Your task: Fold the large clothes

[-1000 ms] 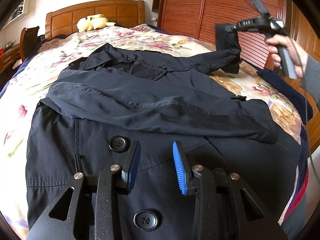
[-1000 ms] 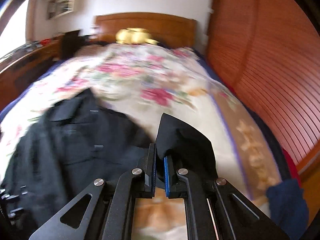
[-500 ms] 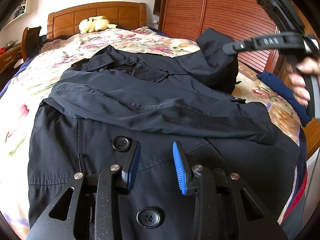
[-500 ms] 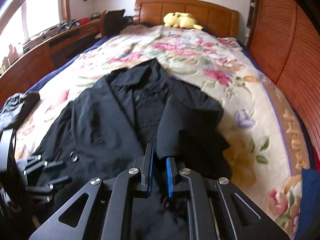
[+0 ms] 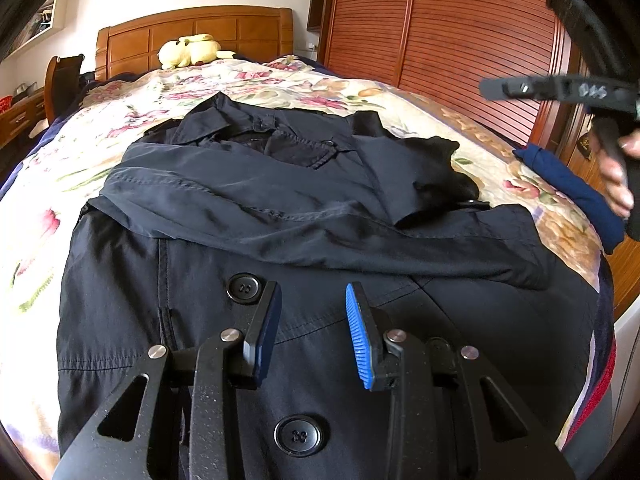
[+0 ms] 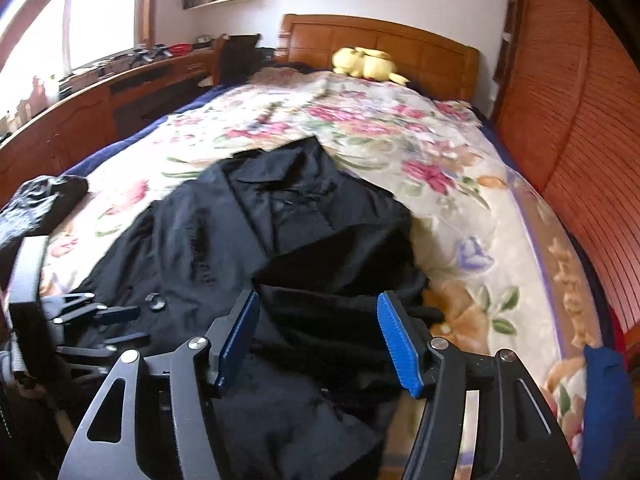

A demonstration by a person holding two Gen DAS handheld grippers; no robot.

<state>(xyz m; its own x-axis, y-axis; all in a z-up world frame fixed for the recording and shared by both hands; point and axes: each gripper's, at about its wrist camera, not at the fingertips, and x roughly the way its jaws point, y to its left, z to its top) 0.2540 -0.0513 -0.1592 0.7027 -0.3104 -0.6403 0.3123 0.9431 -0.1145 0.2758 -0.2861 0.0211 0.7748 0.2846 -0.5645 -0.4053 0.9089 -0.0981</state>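
A dark navy coat lies face up on the flowered bed cover, collar toward the headboard. One sleeve is folded over its chest, seen too in the right wrist view as the sleeve. My left gripper hovers over the coat's buttoned lower front, open, with nothing between its pads. My right gripper is over the folded sleeve's end. Its jaws are opening and the pads stand clear of the cloth. In the left wrist view the right gripper shows at the far right, held by a hand.
A yellow plush toy sits by the wooden headboard. Slatted wooden wardrobe doors run along the right side. A folded blue cloth lies at the bed's right edge. A desk and a black bundle are on the left.
My right gripper carried the sleeve end from the right onto the coat's chest, then its jaws opened and let the sleeve go. My left gripper stayed still.
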